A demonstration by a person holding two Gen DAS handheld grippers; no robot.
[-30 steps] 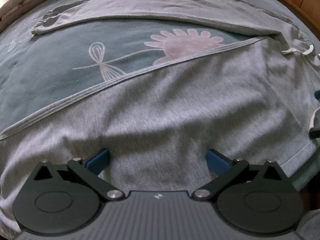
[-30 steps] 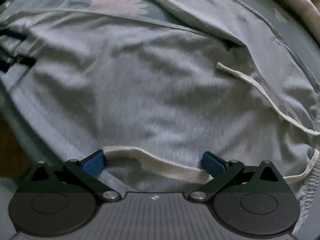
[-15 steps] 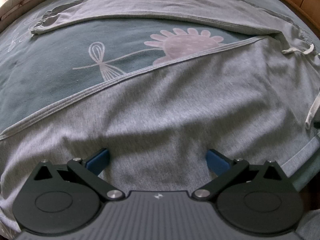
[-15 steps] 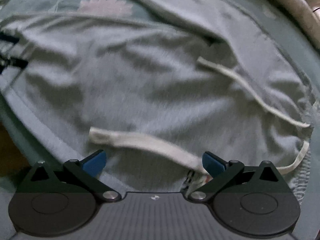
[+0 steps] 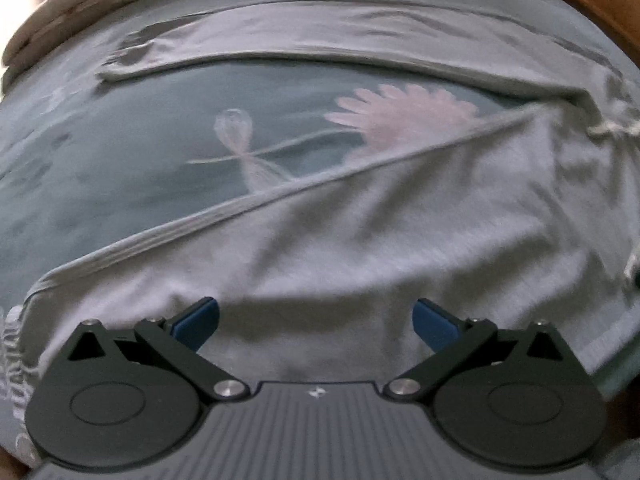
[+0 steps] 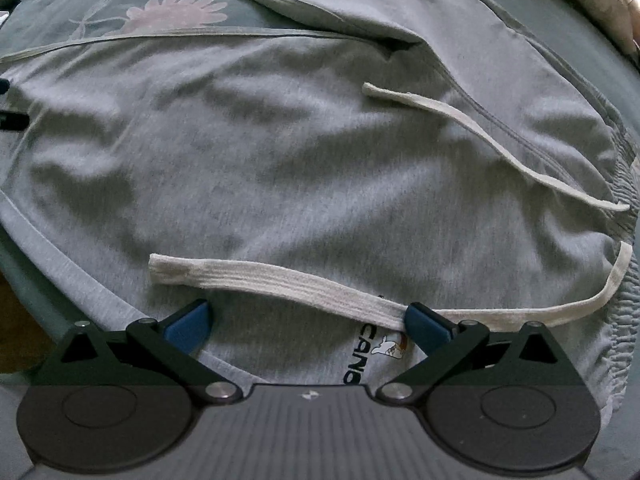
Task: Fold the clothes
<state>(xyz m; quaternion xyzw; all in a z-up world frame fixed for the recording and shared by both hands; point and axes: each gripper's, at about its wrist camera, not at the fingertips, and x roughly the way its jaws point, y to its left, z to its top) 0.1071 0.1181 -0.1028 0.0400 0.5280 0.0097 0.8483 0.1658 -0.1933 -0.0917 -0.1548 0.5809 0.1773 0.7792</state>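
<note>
Both the left gripper (image 5: 316, 322) and right gripper (image 6: 306, 322) sit spread wide at lower frame over grey pants (image 6: 280, 168), gripping nothing, drawstring (image 6: 280, 284) lying between the right fingers.

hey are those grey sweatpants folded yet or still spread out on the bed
Spread out. The grey sweatpants lie flat on the bedsheet, legs splayed apart, drawstring loose on top.

Trousers (image 6: 280, 152) lie spread on the bedsheet (image 5: 120, 152), one leg (image 5: 320, 44) stretched across the far side, the other running near and left, bare sheet between them, waistband (image 6: 624, 280) at the right, two drawstrings (image 6: 280, 284) lying loose on top.
</note>
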